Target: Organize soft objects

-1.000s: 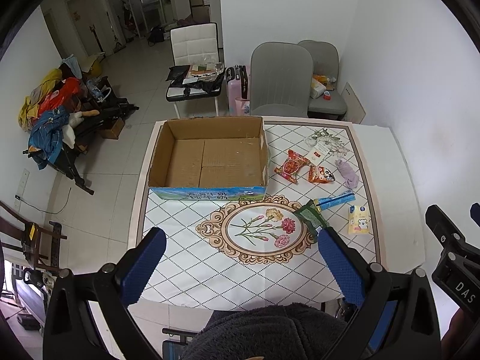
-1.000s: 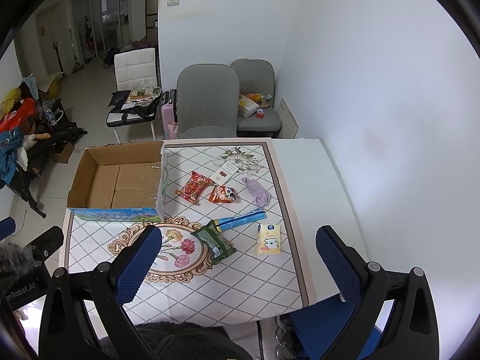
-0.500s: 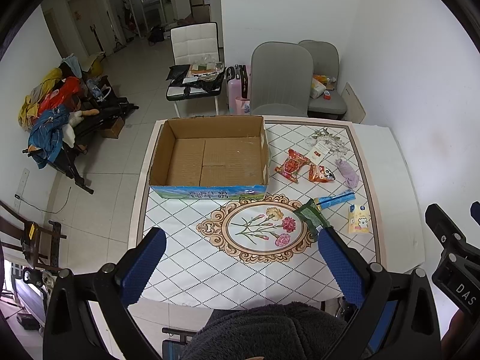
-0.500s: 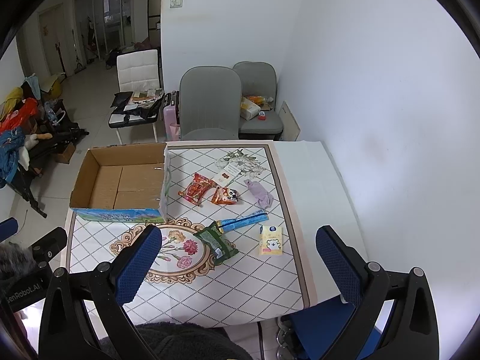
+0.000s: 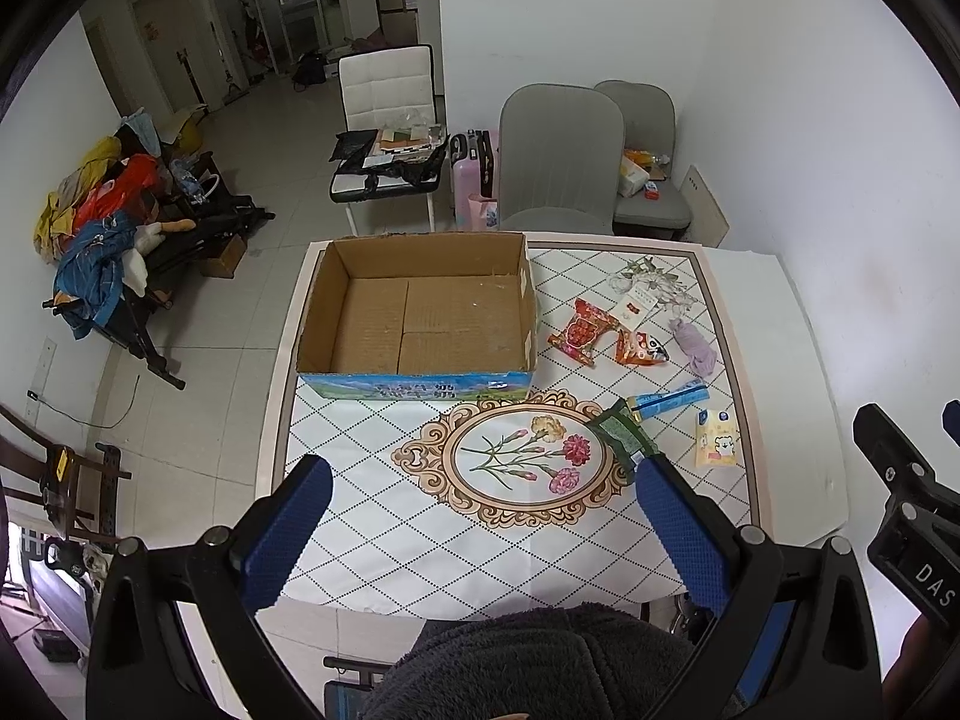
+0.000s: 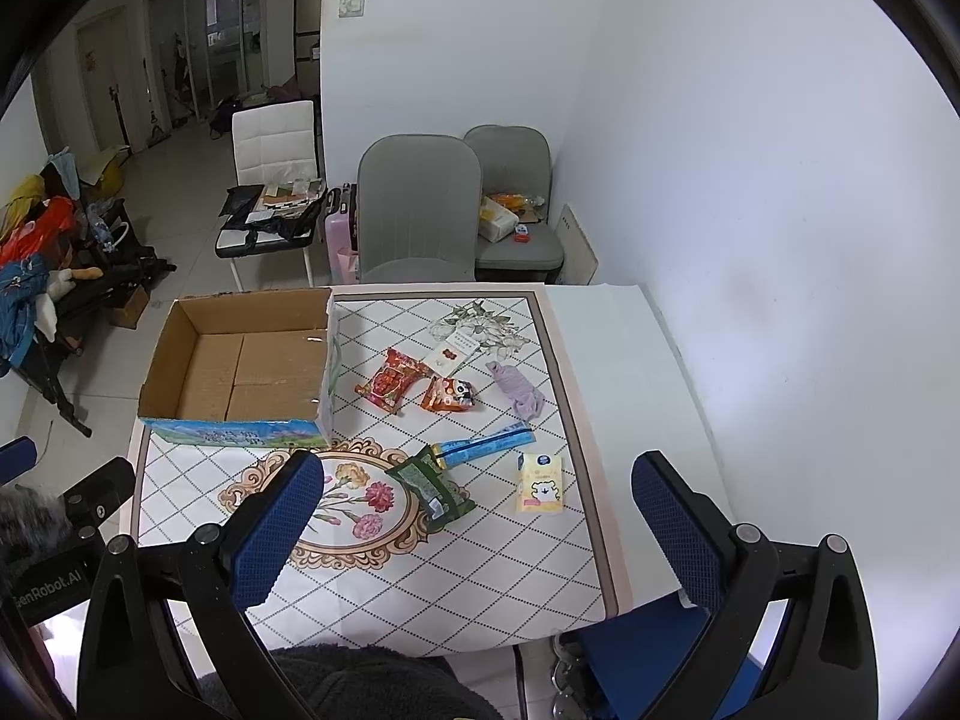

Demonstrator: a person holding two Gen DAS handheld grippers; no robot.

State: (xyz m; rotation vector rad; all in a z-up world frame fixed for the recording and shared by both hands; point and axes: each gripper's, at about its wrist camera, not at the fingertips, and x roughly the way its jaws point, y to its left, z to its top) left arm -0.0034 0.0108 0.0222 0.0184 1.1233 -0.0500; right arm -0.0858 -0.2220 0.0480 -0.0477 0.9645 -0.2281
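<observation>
An empty open cardboard box (image 5: 420,312) (image 6: 240,360) sits at the table's far left. To its right lie a red snack bag (image 5: 581,331) (image 6: 391,385), an orange packet (image 5: 639,349) (image 6: 449,394), a purple cloth (image 5: 695,347) (image 6: 521,389), a blue tube (image 5: 669,397) (image 6: 486,447), a green packet (image 5: 624,438) (image 6: 433,487), a yellow tissue pack (image 5: 716,445) (image 6: 540,483) and a white card (image 5: 637,307). My left gripper (image 5: 480,516) and right gripper (image 6: 480,516) are open, empty, high above the table's near edge.
The table (image 5: 372,516) has a diamond-patterned cloth with a flower medallion. Two grey chairs (image 5: 558,162) and a white chair (image 5: 390,120) stand beyond the far edge. A white wall (image 6: 750,210) runs along the right. Clothes are piled on a rack (image 5: 102,228) at far left.
Both cameras have shifted slightly; the table looks a little lower and nearer in the views. No object on the table has moved.
</observation>
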